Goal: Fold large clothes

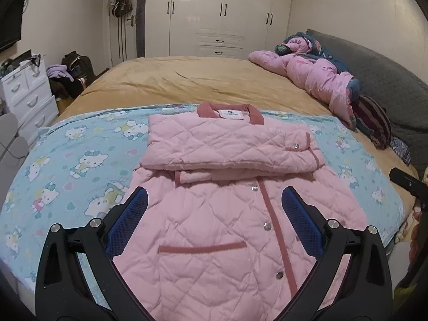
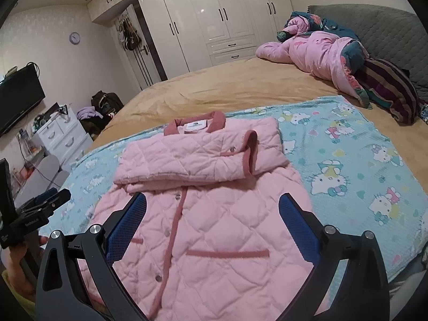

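Observation:
A pink quilted jacket with darker pink trim lies front up on a blue cartoon-cat blanket on the bed. Both sleeves are folded across its chest below the collar. It also shows in the right wrist view. My left gripper is open and empty above the jacket's lower half. My right gripper is open and empty above the same lower half, nearer its right side. The left gripper shows at the left edge of the right wrist view. The right gripper's tip shows at the right edge of the left wrist view.
The blanket lies on a tan bed cover. A crumpled pink and dark quilt and a grey headboard are at the far right. White drawers, a TV and bags stand to the left. White wardrobes line the far wall.

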Demonstrator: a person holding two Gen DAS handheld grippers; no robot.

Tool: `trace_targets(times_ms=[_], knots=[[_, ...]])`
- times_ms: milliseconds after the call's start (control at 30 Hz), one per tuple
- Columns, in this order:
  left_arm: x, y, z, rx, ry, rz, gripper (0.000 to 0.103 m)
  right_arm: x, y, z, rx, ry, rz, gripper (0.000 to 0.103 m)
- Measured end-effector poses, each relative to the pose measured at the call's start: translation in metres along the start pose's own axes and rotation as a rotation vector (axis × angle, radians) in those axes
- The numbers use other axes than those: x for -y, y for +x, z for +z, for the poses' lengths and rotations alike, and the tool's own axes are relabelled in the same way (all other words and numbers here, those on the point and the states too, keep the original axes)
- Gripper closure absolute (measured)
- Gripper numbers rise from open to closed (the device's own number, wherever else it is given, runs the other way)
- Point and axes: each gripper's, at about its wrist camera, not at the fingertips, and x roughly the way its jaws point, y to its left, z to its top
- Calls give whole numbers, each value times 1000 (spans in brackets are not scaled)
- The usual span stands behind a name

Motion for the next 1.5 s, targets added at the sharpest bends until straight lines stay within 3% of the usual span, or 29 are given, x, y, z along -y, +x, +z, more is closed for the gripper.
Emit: trace_targets(times_ms=[467, 800, 967, 1233, 1500], knots=[[-13, -15, -38, -49, 13, 36, 9, 23, -6, -41, -98, 9, -26, 4], [-53, -16, -69, -117, -17, 99, 9, 49, -4, -67, -166, 35, -38, 4], [-86, -16, -89, -163, -83, 128, 9, 65, -3, -81, -193, 65, -58, 4], [-126, -13, -129, -260, -195, 92, 9, 74, -2, -93, -217, 80, -52, 4], [-141, -15, -160, -304, -273, -1, 9, 82, 4, -110, -261, 92, -41, 4]])
